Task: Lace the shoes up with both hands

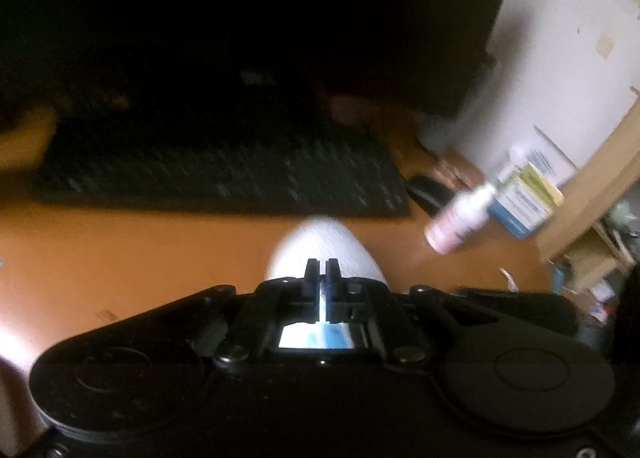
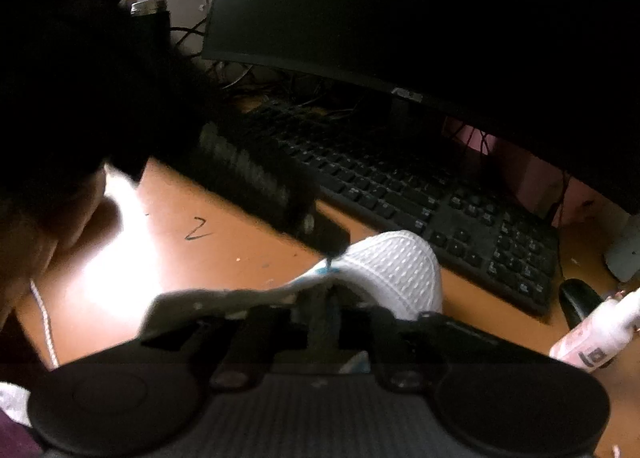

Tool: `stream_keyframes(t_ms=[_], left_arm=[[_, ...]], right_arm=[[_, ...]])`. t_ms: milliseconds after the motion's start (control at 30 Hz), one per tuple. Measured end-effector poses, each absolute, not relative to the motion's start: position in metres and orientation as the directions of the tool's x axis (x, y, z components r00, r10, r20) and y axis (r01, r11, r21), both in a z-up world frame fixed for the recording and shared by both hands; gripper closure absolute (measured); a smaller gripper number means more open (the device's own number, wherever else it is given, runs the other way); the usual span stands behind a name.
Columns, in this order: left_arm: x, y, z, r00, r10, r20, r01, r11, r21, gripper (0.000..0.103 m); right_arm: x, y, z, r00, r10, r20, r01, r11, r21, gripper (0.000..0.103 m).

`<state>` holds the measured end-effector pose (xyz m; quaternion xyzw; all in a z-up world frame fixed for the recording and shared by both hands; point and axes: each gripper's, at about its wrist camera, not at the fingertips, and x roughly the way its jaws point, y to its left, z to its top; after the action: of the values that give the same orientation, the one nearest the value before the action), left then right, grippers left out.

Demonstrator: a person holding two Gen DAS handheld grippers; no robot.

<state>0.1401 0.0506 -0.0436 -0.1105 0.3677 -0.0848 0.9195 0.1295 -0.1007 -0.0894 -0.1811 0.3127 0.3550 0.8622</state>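
Dim, warm light leaves both fisheye views largely in shadow; a blown-out glare patch burns on the orange worktop (image 2: 224,234) at left. Motion blur smears the keyboard (image 1: 224,173) and pink bottle (image 1: 460,217); edges bow.

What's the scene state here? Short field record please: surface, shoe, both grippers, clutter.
surface: orange desk
shoe: white shoe, toe toward the keyboard
left gripper: jaws nearly closed over the shoe; a thin white strip shows between them, blurred, lace not confirmable
right gripper: low over the shoe, jaws blurred, state unclear
lace: white cord lies at the desk edge
clutter: pink bottle, boxes, mouse, monitor
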Motion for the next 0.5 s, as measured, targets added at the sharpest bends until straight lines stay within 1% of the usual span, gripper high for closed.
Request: stream_keyframes(t_ms=[33,67,133,233,367,433,500], left_arm=[[0.134,0.059,-0.033,0.742,-0.199,-0.64,0.061,0.971,-0.232,0.103],[0.127,0.071,-0.022,0.768,-0.149,-0.622,0.035,0.981,-0.192,0.103],[0.113,0.099,0.001,0.809,-0.046,-0.586,-0.032,0.992,-0.123,0.103],[0.087,0.149,0.031,0.828,0.132,-0.544,-0.186,0.982,-0.045,0.103],[0.05,0.198,0.056,0.8,0.339,-0.495,-0.369,0.929,0.039,0.103],[0.032,0.222,0.069,0.771,0.436,-0.464,-0.456,0.887,0.076,0.103],[0.014,0.246,0.082,0.732,0.529,-0.43,-0.54,0.835,0.109,0.103]], right_arm=[[0.125,-0.106,-0.084,0.559,0.503,-0.66,-0.723,0.684,-0.091,0.069],[0.122,-0.109,-0.081,0.563,0.505,-0.655,-0.722,0.686,-0.091,0.065],[0.109,-0.126,-0.068,0.594,0.507,-0.625,-0.7,0.708,-0.092,0.05],[0.097,-0.145,-0.062,0.611,0.506,-0.609,-0.684,0.725,-0.084,0.05],[0.098,-0.171,-0.063,0.596,0.515,-0.616,-0.646,0.763,0.012,0.05],[0.102,-0.185,-0.065,0.583,0.526,-0.62,-0.623,0.779,0.075,0.05],[0.104,-0.191,-0.066,0.577,0.531,-0.62,-0.61,0.785,0.106,0.05]])
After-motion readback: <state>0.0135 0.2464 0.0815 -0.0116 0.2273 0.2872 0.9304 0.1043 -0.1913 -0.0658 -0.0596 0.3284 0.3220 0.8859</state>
